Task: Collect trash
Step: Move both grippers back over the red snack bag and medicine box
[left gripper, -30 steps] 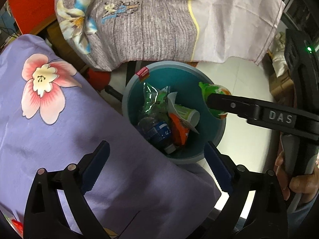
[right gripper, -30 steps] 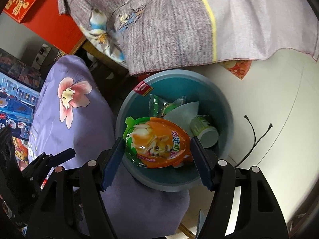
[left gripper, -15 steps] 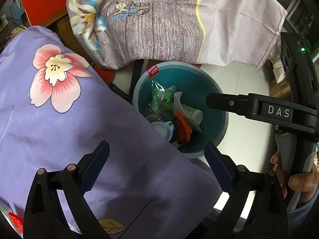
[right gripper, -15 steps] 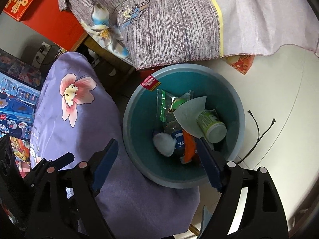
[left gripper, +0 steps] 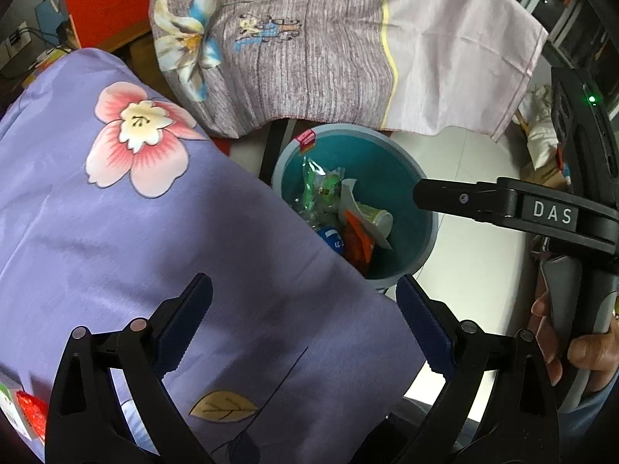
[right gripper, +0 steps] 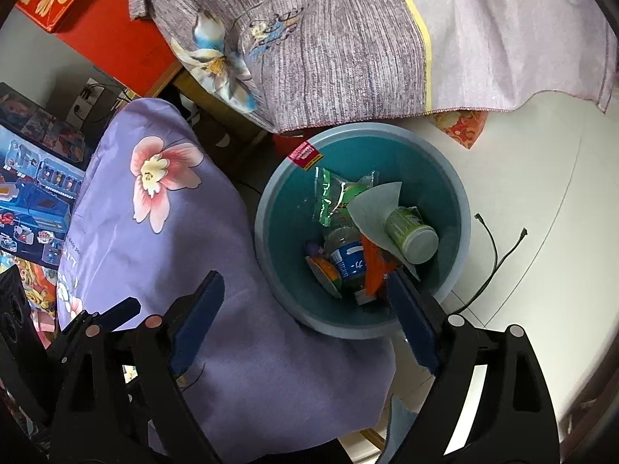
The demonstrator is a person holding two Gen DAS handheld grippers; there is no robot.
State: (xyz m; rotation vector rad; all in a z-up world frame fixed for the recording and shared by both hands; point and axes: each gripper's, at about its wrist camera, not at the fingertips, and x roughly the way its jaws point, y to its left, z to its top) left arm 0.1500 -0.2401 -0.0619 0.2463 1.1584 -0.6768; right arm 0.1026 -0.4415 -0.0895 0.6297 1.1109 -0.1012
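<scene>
The left gripper (left gripper: 303, 319) hangs over the purple floral cloth (left gripper: 116, 232) with its 2 blue-padded jaws spread wide and nothing between them. The right gripper (right gripper: 305, 315) is likewise empty, jaws set far apart, positioned above the near rim of the teal bin (right gripper: 460, 208). In the left wrist view the right gripper (left gripper: 483, 203) appears from the side as a black arm marked "DAS", reaching over the right rim of the teal bin (left gripper: 427, 208); the right hand (left gripper: 572, 344) grips its handle at the lower right.

The bin stands on the pale floor (right gripper: 541, 178), just beside the purple cloth, whose edge overlaps the bin's near rim. A grey-lilac striped cloth (right gripper: 348, 46) with a yellow line hangs over the far side of the bin. A red label (right gripper: 305, 153) sits on the bin's far-left rim.

Contents of the bin, all lying loose at the bottom:
- green cup (right gripper: 412, 230), on its side, white base toward the camera
- white paper sheet (right gripper: 373, 205), touching the cup
- green clear wrapper (right gripper: 329, 197)
- plastic bottle (right gripper: 346, 255) with a blue label
- orange snack pouch (right gripper: 325, 270), tilted against the bottle's left side
- orange-red wrapper (right gripper: 373, 266), to the bottle's right

A black cable (right gripper: 495, 255) lies on the floor right of the bin
</scene>
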